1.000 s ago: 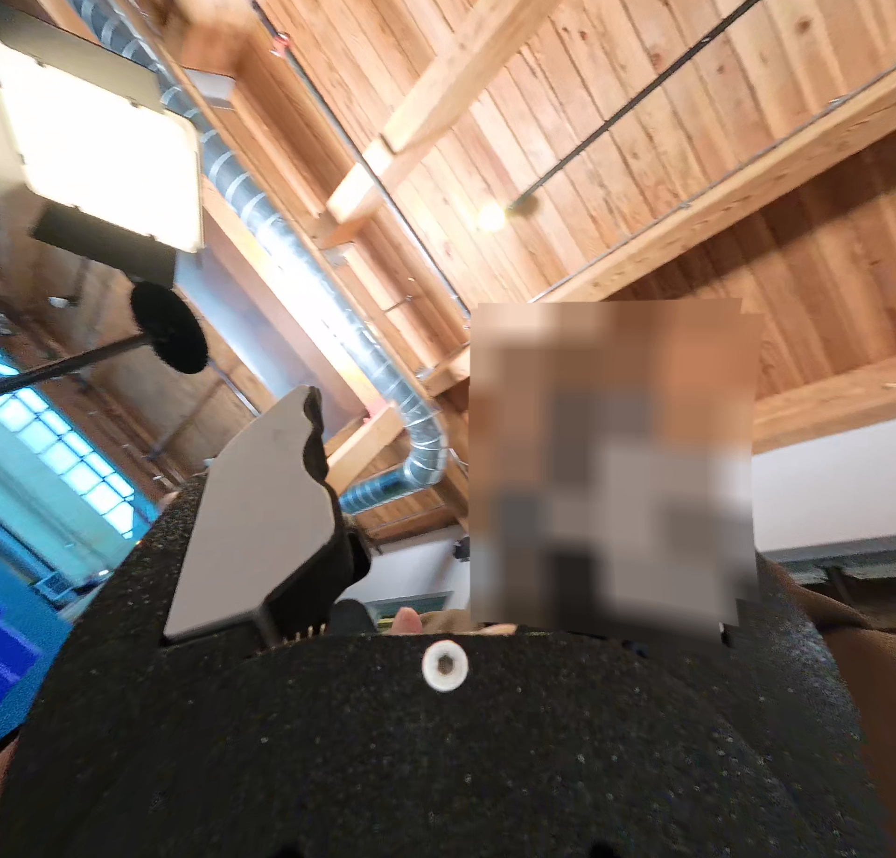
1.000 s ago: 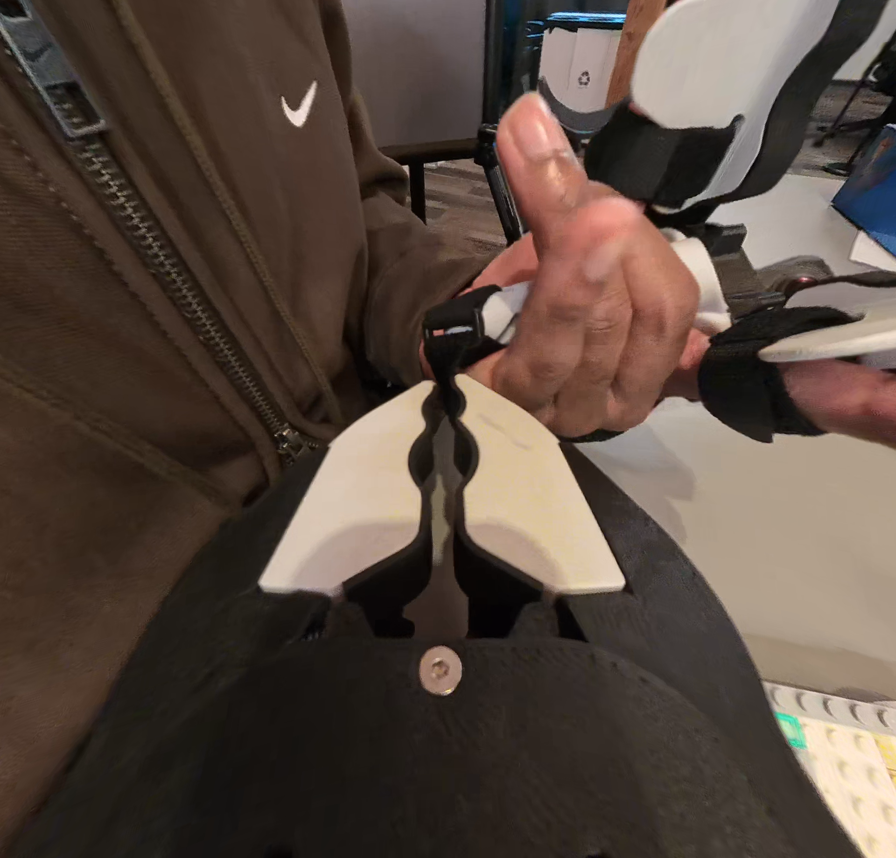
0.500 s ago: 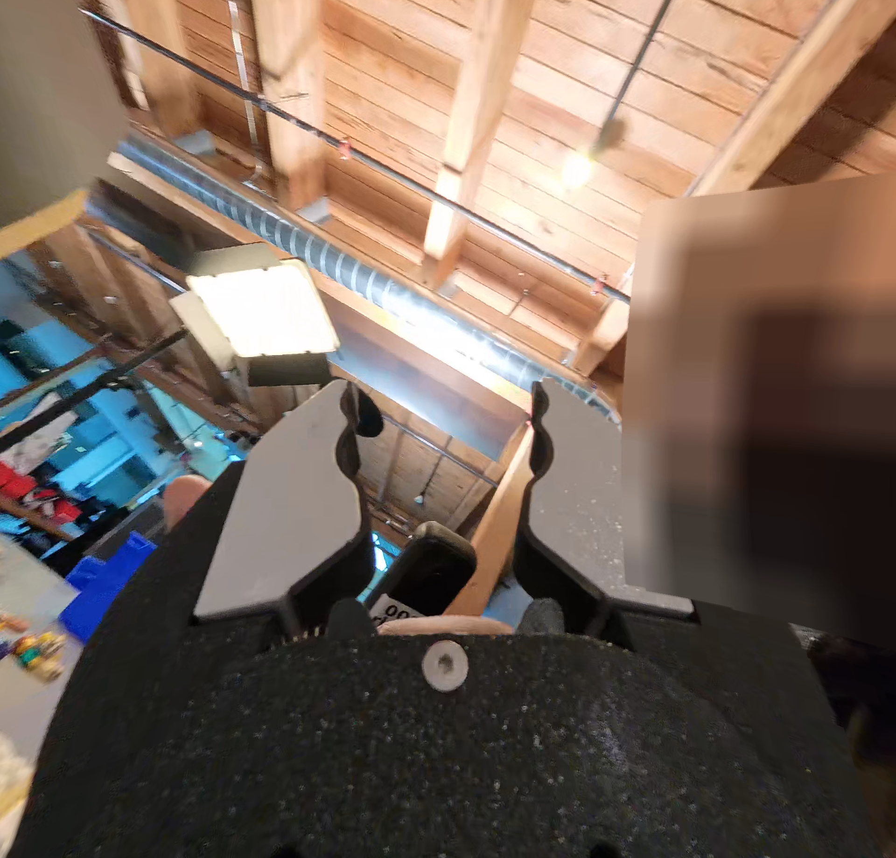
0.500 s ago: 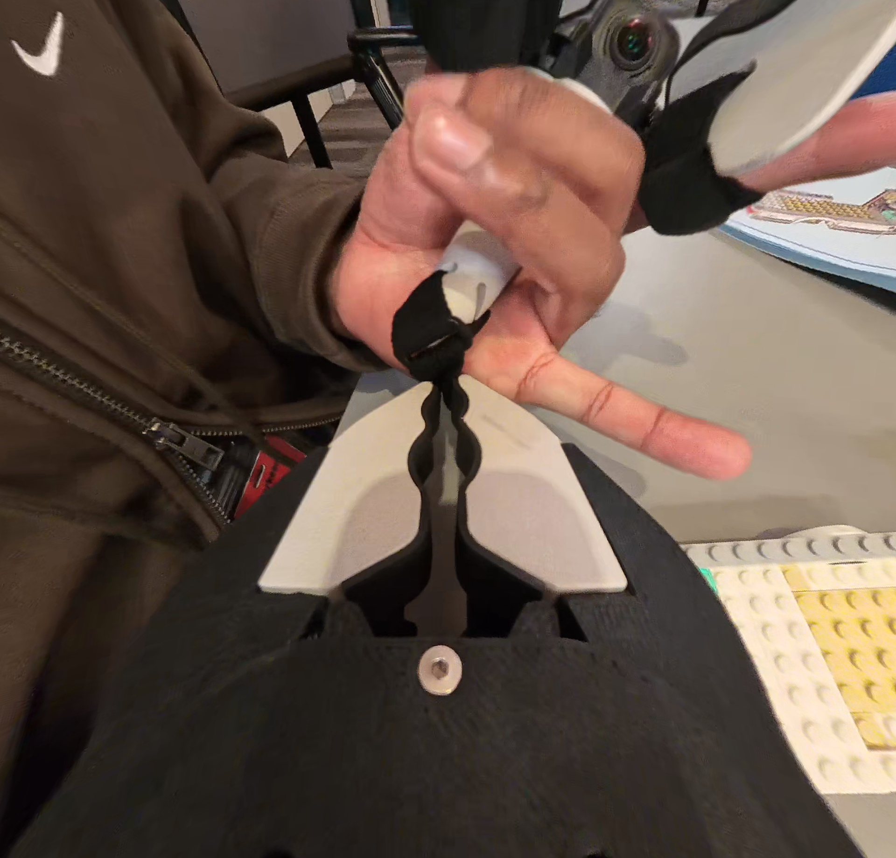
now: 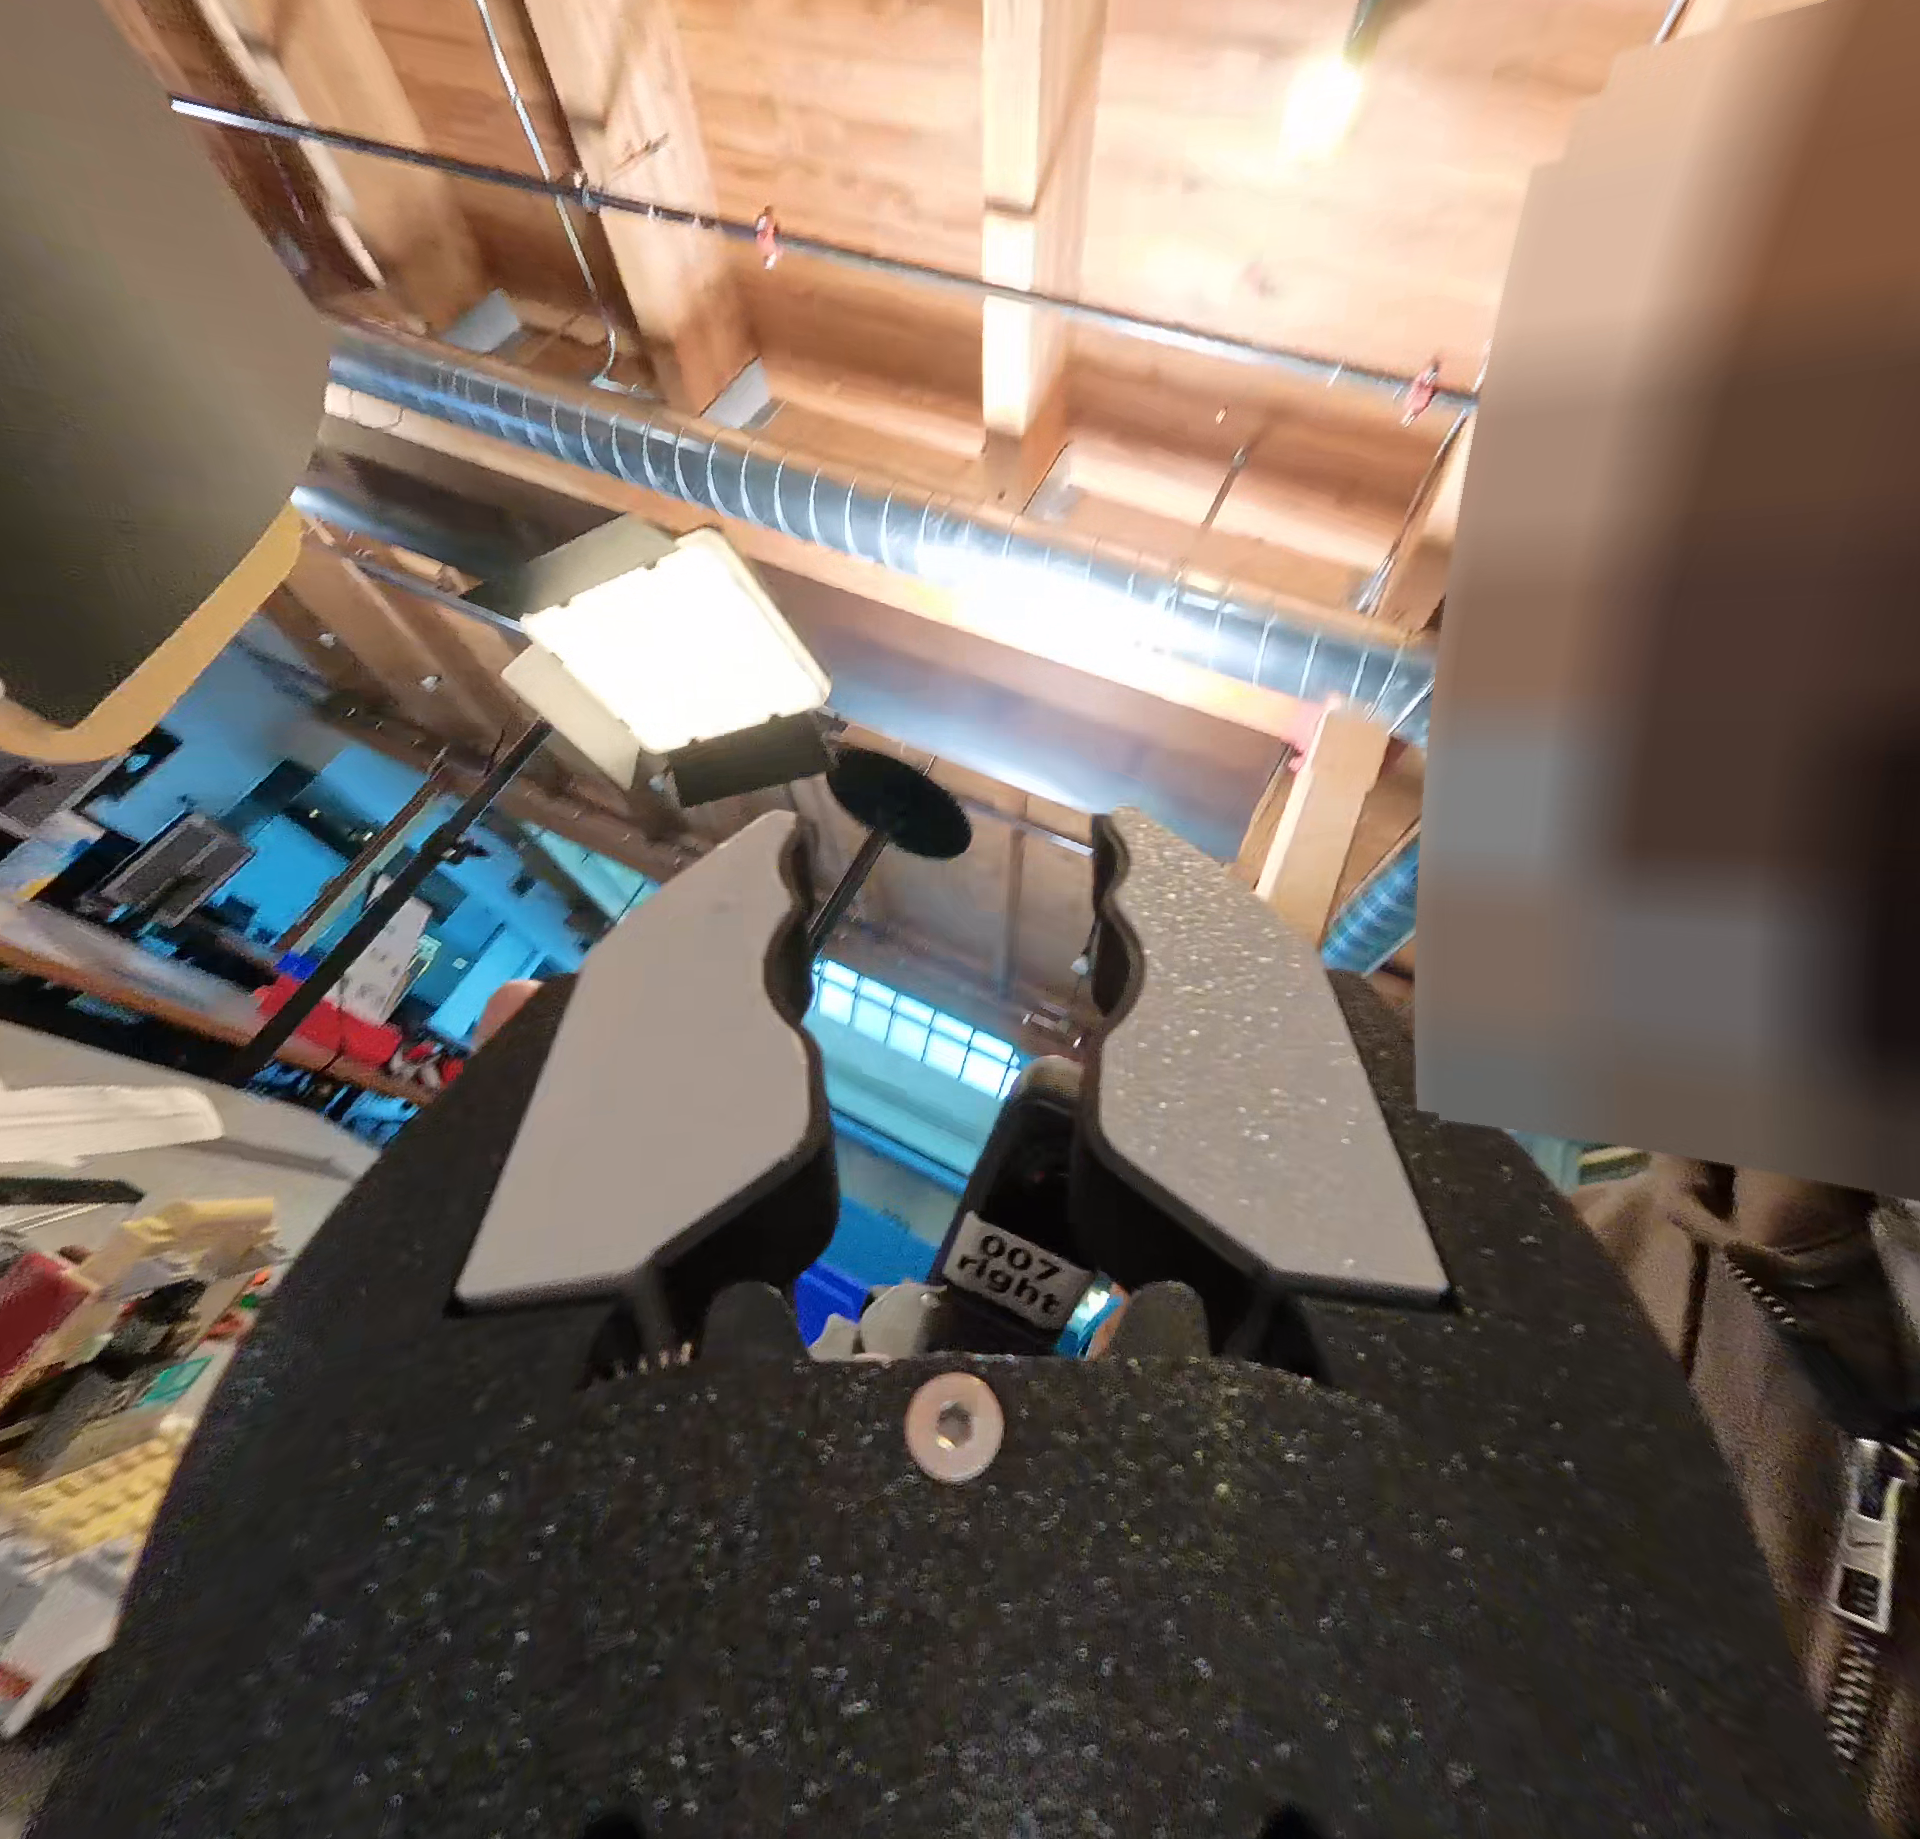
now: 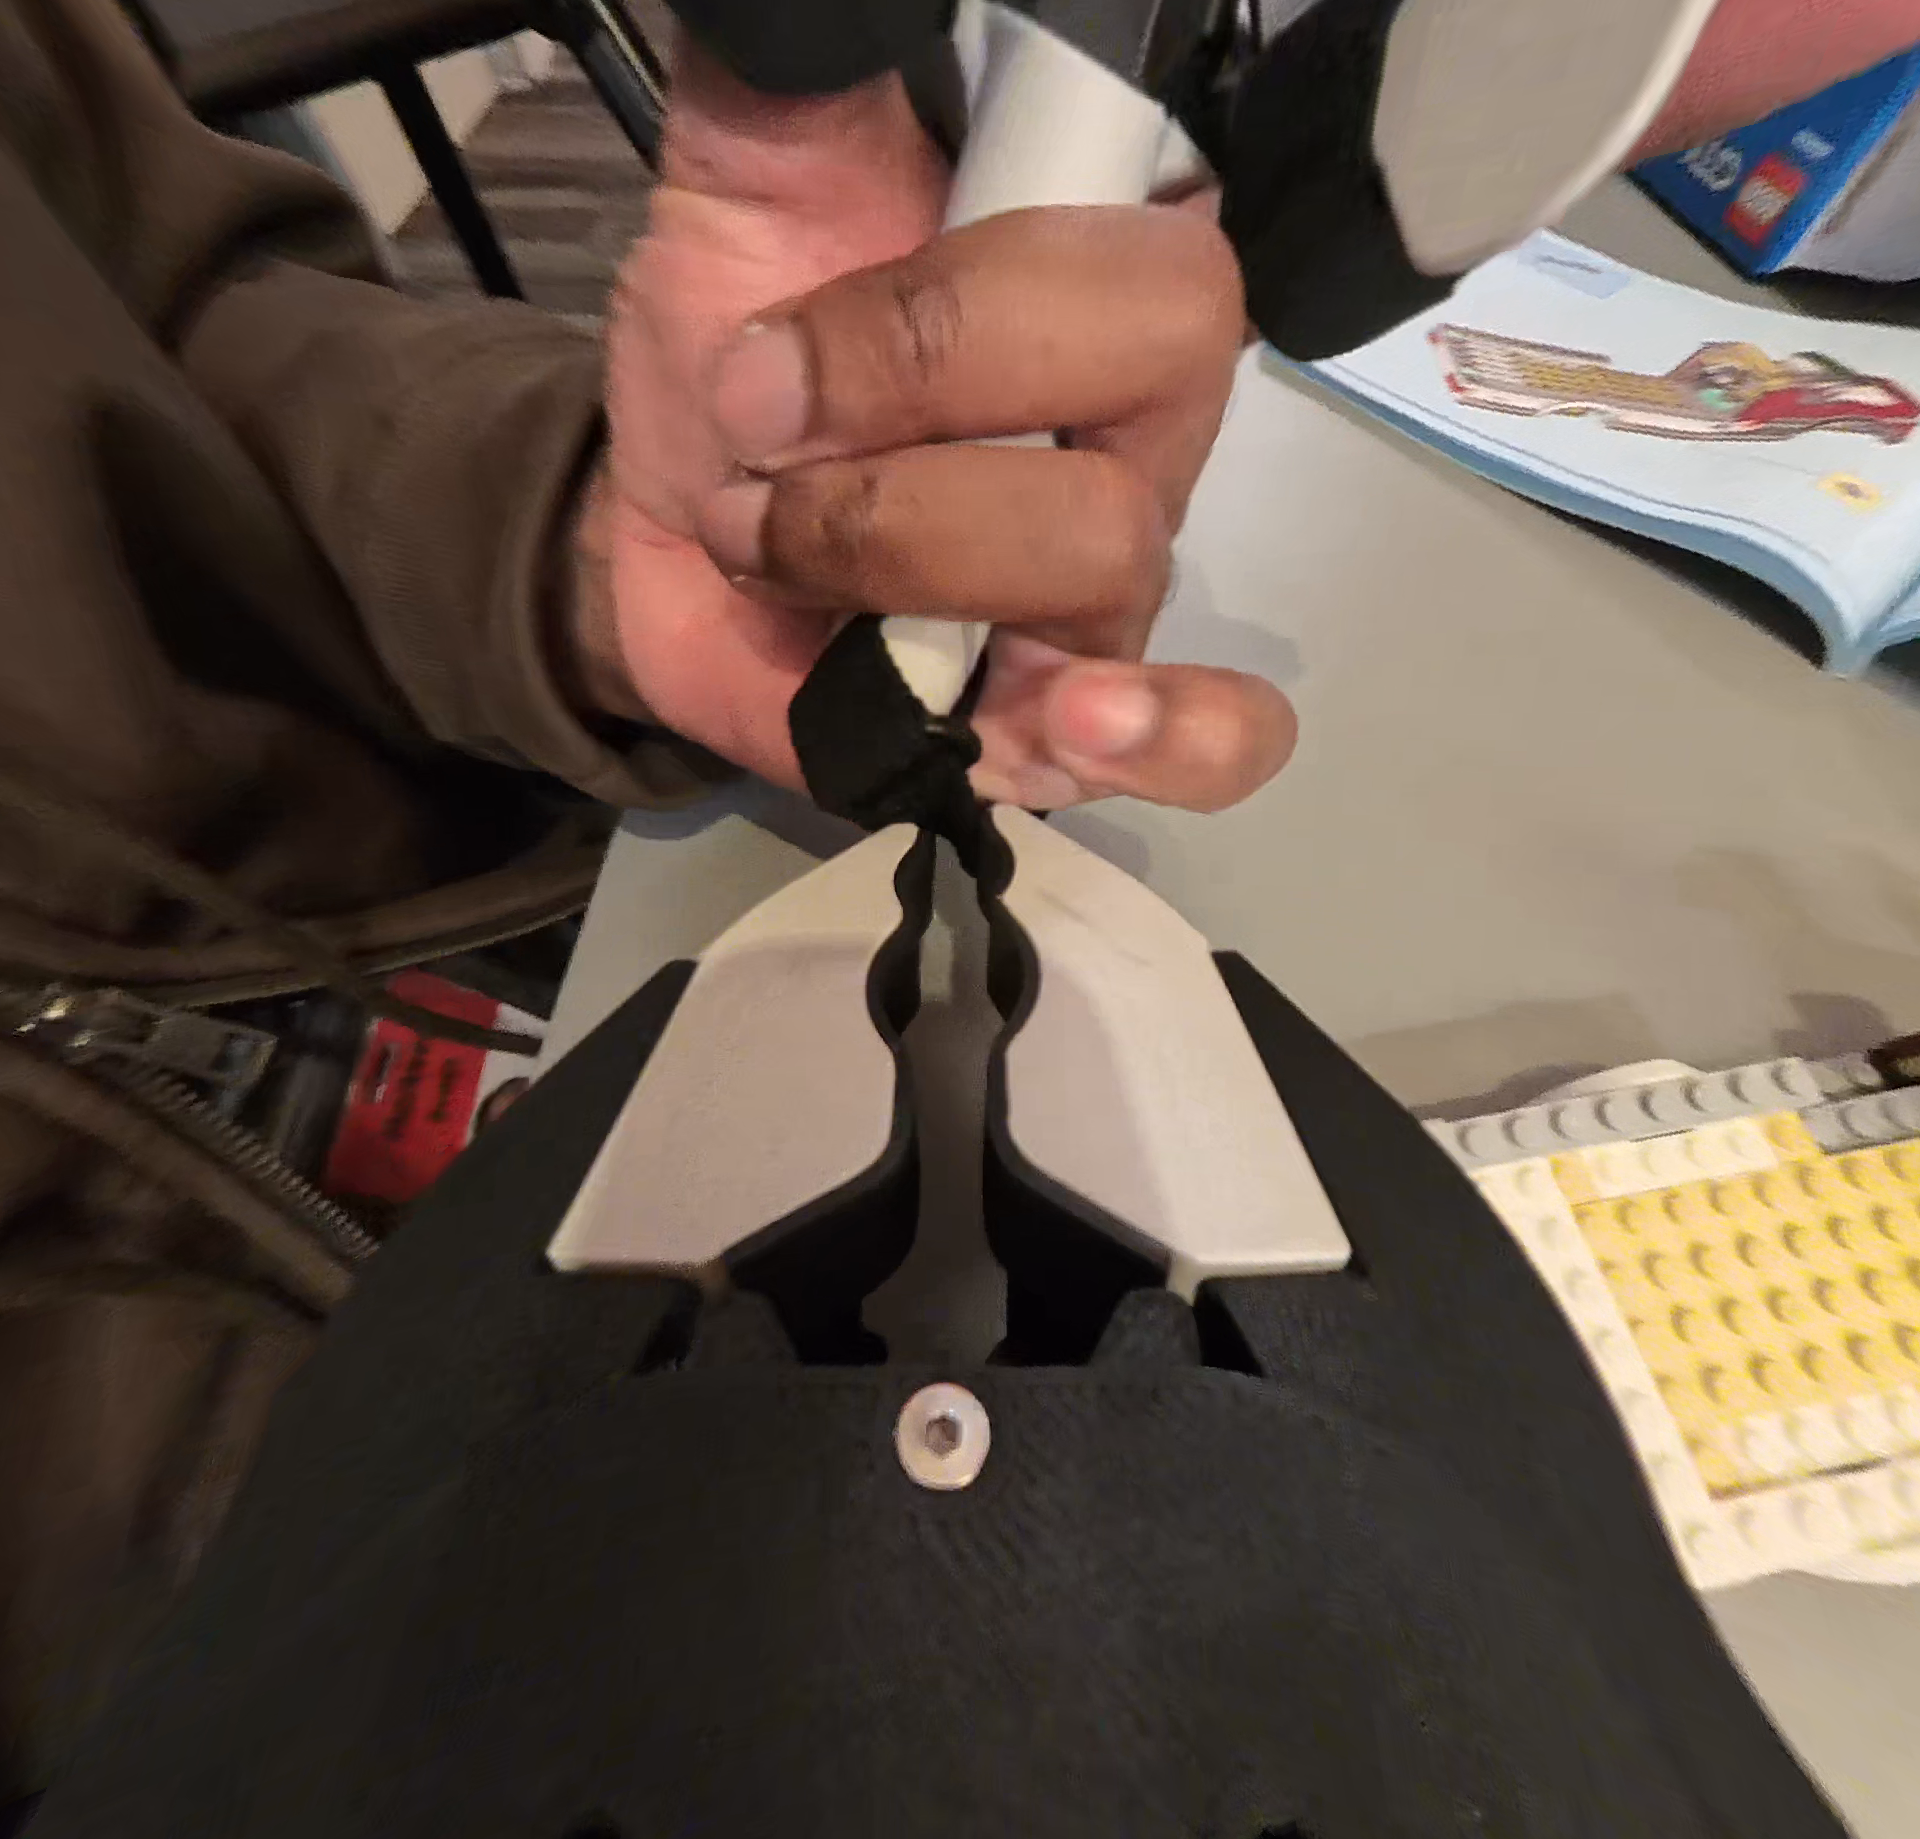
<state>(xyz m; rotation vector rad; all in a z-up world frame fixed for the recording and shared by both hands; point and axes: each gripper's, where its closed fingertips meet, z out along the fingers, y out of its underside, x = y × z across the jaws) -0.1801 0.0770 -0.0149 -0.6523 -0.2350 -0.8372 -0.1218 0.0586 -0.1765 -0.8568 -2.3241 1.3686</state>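
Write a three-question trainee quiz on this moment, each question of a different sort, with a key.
1. True or false: the left gripper points up toward a wooden ceiling with its fingers apart and nothing between them.
2. Multiple choice: what do the right gripper's fingertips pinch? A) a yellow brick B) a black strap C) the booklet's page
3. Fill in: right of the right gripper, on the grey table, lies a studded plate of white and ______ bricks.

Key: 1 true; 2 B; 3 yellow.
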